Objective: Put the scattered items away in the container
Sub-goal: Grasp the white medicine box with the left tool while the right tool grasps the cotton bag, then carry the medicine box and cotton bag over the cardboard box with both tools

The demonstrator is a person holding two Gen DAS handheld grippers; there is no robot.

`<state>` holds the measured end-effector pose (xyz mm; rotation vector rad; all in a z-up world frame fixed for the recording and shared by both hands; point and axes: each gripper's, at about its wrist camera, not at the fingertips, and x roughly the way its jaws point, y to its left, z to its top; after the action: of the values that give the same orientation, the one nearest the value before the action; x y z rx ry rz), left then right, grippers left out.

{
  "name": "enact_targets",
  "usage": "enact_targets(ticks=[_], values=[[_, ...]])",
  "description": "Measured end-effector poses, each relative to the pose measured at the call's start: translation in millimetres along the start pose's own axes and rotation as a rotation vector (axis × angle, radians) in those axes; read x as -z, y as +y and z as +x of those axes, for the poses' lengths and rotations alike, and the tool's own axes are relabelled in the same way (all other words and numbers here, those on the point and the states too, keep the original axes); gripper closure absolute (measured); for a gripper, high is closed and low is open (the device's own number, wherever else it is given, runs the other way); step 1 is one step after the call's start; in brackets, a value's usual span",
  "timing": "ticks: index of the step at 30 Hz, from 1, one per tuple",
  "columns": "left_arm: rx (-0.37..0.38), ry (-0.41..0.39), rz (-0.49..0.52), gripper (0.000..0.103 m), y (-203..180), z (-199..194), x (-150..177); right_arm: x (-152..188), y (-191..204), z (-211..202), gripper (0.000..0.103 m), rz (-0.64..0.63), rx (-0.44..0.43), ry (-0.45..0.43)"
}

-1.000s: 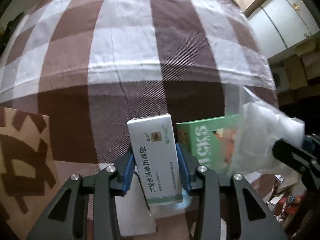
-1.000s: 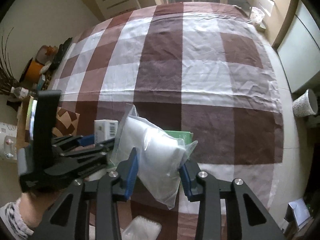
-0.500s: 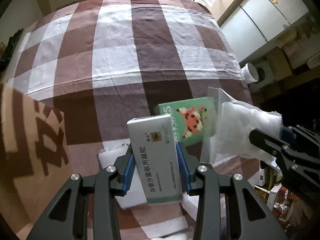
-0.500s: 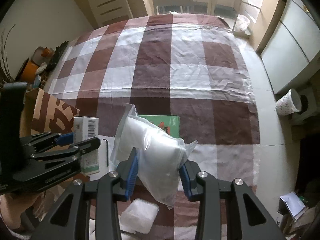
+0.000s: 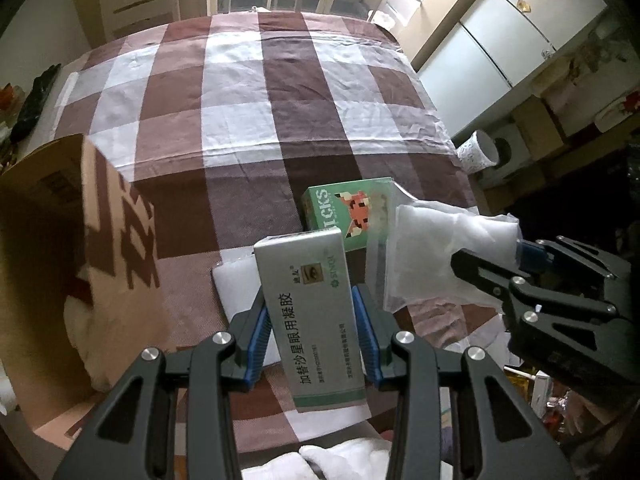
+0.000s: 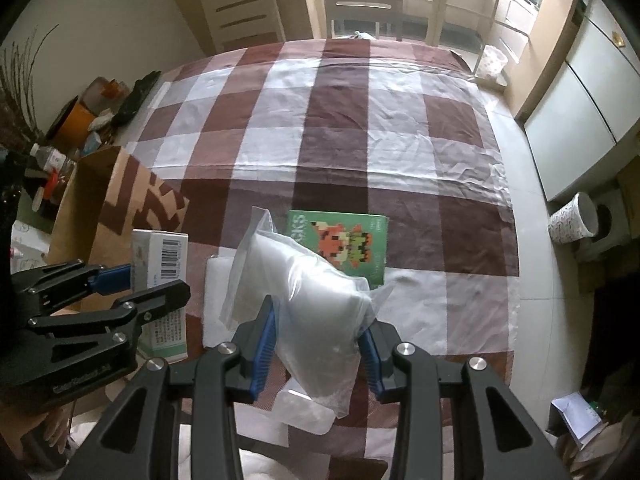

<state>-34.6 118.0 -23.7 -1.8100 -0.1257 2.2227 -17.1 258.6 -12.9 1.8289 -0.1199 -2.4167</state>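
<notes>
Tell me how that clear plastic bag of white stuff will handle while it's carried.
The plastic bag looks soft: it bulges between the right hand-held gripper pads. Its loose top flops, so it likely sags. The glossy film could slip.

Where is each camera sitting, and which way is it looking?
Left wrist: sits on the left hand-held gripper, looking steeply down at the checked tablecloth; its fingers clamp a medicine box.
Right wrist: sits on the right hand-held gripper, also looking down; its fingers squeeze a clear plastic bag.
Shared: the green box, brown cardboard box, and each other's gripper.
</notes>
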Motion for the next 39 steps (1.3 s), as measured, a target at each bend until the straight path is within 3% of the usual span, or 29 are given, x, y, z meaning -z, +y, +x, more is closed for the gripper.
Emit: enact_targets(ticks=[15, 29, 39], values=[[0.053, -0.033, 0.001, 0.063, 17, -45, 18, -5, 47, -19, 0.065, -0.074, 0.001, -0.013], [0.027, -0.121, -0.019, 0.063, 51, -97, 20, -23, 96, -31, 0.065, -0.163, -0.021, -0.029], [0.015, -0.188, -0.100, 0.063, 87, -127, 25, -43, 139, -37, 0.065, -0.269, -0.028, -0.033]])
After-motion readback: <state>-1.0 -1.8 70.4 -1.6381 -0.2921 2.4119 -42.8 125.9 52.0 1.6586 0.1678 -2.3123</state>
